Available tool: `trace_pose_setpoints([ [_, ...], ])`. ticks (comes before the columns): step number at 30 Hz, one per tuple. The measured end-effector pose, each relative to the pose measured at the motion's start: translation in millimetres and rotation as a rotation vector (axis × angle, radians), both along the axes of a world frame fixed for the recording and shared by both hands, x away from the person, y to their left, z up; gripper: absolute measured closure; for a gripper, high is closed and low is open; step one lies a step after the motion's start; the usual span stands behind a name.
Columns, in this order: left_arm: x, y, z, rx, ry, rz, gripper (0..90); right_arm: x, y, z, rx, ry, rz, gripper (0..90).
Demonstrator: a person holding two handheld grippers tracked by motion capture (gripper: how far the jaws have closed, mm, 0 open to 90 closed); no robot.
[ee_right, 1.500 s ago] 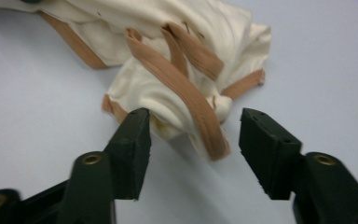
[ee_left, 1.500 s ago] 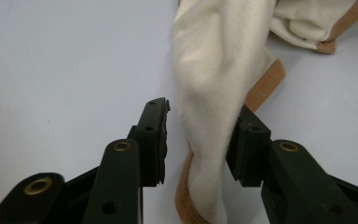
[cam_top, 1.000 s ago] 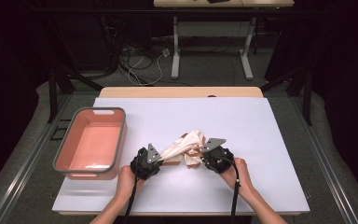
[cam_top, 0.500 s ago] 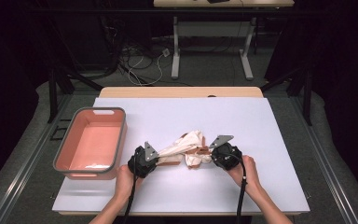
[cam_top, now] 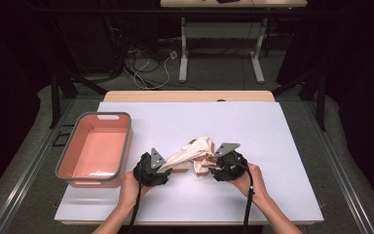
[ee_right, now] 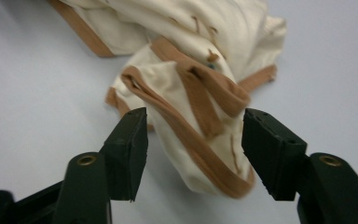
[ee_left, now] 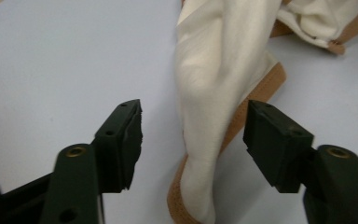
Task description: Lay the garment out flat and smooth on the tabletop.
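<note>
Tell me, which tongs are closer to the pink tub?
Left. The left tongs sit just right of the pink tub, jaws open; the right tongs are farther right, beyond the cream cloth.

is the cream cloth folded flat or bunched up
Bunched up: the cream cloth with tan trim lies twisted in a rumpled heap on the white table.

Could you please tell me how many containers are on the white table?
1: a pink bin at the table's left side, beside the left gripper.

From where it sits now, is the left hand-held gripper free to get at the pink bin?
Probably yes. The left hand-held gripper has just opened off the cream cloth, and the pink bin sits close beside it with only bare table between.
</note>
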State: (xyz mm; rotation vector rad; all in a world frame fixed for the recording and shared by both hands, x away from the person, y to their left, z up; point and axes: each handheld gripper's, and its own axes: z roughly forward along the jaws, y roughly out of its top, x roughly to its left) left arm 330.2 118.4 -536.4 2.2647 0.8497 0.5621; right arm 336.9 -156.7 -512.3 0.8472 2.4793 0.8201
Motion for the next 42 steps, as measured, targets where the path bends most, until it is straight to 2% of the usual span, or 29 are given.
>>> trace_pose_setpoints([
  [2, -1.7, -0.2, 2.0, -0.013, 0.004, -0.015, 32.6, -1.4, 4.8, -1.7, 0.012, -0.019, 0.005, 37.8],
  [6, -6.0, -1.8, 4.5, -0.027, 0.013, -0.055, 25.1, -1.4, 10.4, -2.5, 0.031, -0.050, 0.000, 39.8],
  [7, -7.0, -2.8, 4.8, -0.025, 0.015, -0.061, 19.5, -1.0, 11.2, -2.6, 0.033, -0.052, 0.005, 40.3],
  [10, -9.4, -5.7, 4.3, -0.014, 0.025, -0.072, 19.5, 1.0, 15.2, -7.4, 0.015, -0.030, 0.019, 42.2],
  [12, -10.9, -7.5, 3.5, 0.004, 0.029, -0.076, 22.4, 3.2, 16.9, -13.5, -0.014, -0.014, 0.019, 45.3],
  [14, -11.2, -9.8, 1.2, 0.045, 0.024, -0.064, 26.9, 5.3, 16.8, -18.8, -0.039, -0.009, 0.016, 58.7],
  [16, -9.2, -10.9, -4.2, 0.080, 0.027, -0.051, 35.5, 5.9, 13.7, -19.3, -0.038, -0.003, 0.009, 73.3],
  [18, -7.0, -10.5, -9.9, 0.092, 0.027, -0.037, 47.6, 5.5, 9.2, -15.5, -0.033, 0.004, 0.009, 80.3],
  [21, -4.1, -9.9, -13.2, 0.088, 0.018, -0.022, 59.5, 2.7, 2.6, -9.3, -0.030, 0.004, 0.016, 84.3],
  [23, -3.1, -10.3, -16.0, 0.098, -0.018, -0.015, 63.2, 1.3, -1.6, -5.6, -0.049, 0.022, 0.017, 84.9],
  [27, -0.6, -9.8, -18.9, 0.083, -0.018, -0.007, 65.2, 3.7, -8.8, -4.9, -0.082, 0.059, -0.001, 84.9],
  [29, -1.0, -9.4, -18.0, 0.086, -0.018, -0.008, 64.3, 6.1, -12.2, -5.8, -0.085, 0.076, -0.014, 82.3],
  [32, -1.9, -8.5, -16.1, 0.082, -0.007, -0.012, 60.5, 7.9, -14.7, -4.5, -0.055, 0.090, -0.023, 61.0],
  [34, -2.5, -7.3, -12.9, 0.066, 0.002, -0.020, 54.8, 8.0, -14.3, -1.4, -0.028, 0.074, -0.030, 46.1],
  [36, -3.3, -6.7, -8.8, 0.060, 0.006, -0.020, 49.2, 7.4, -13.2, 1.3, 0.021, 0.060, -0.026, 35.9],
  [38, -3.9, -5.8, -5.7, 0.051, 0.009, -0.026, 44.1, 8.1, -10.2, 2.5, 0.043, 0.044, -0.024, 30.8],
  [40, -3.9, -4.7, -4.0, 0.038, 0.018, -0.026, 39.6, 12.3, -6.4, 0.0, 0.043, 0.042, -0.021, 27.8],
  [41, -4.3, -4.2, -3.6, 0.034, 0.023, -0.025, 38.8, 14.7, -4.7, -2.4, 0.044, 0.048, -0.022, 29.0],
  [42, -4.6, -3.8, -3.1, 0.037, 0.025, -0.027, 38.4, 16.6, -3.2, -5.3, 0.043, 0.059, -0.020, 35.5],
])
